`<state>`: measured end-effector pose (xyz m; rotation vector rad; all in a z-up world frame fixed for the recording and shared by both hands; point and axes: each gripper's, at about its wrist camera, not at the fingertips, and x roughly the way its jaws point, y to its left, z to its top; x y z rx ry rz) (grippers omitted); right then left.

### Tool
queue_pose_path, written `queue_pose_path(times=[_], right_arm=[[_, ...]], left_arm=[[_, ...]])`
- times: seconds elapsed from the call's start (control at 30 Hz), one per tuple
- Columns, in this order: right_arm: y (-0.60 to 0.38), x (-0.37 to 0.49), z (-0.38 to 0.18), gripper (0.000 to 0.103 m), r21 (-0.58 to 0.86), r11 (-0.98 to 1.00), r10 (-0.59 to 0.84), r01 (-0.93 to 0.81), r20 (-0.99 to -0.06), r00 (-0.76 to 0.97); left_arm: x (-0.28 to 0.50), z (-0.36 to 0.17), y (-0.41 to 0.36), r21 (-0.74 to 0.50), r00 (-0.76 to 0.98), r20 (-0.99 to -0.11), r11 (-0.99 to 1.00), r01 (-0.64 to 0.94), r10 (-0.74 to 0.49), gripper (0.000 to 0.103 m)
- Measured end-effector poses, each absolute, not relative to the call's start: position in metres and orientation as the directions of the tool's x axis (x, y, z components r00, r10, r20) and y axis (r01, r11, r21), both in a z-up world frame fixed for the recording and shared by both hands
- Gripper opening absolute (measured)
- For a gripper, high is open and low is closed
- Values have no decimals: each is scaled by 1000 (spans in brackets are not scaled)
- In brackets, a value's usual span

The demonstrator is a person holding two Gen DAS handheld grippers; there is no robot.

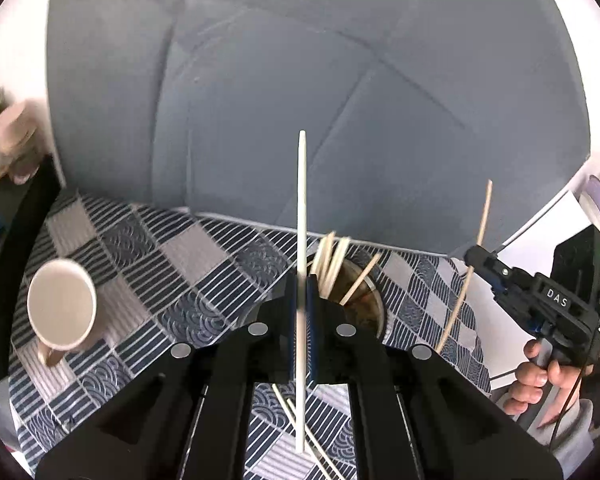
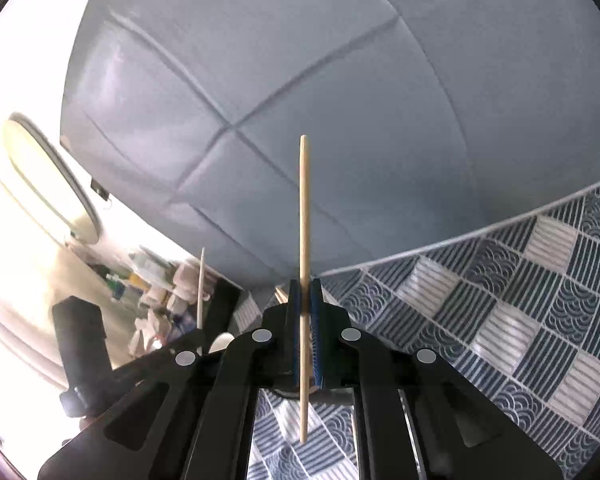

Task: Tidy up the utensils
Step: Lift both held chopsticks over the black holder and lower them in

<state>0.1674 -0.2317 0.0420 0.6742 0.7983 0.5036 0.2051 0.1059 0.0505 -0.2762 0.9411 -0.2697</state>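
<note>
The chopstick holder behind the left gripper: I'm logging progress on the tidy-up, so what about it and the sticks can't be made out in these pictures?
- Left wrist view: the holder is mostly hidden by the left gripper; its base and stick count are unreadable.
- Left wrist view: the loose chopsticks on the tablecloth are partly covered by the gripper body.
- Right wrist view: the right gripper blocks the holder almost entirely.

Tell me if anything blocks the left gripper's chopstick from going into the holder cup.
Partly. The left gripper grips a white chopstick upright just in front of the holder cup. Several wooden chopsticks already lean in the cup's near side and crowd that part; the far side of the opening looks free.
</note>
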Motion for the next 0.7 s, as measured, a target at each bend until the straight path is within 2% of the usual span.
queue_pose_path(times=[0.27,0.53,0.7], right_arm=[[-214,185,54,5,665,725,600,-181,-480,640],[-202,185,49,5,659,703,605,-268,-357,711],[-190,195,31,5,638,718,607,-278,-379,698]], left_arm=[[220,59,85,-366,597,-704,917,158,-384,5],[229,55,73,-395,662,-604,889,234,-443,5],[235,42,71,-394,674,-590,887,240,-444,5]])
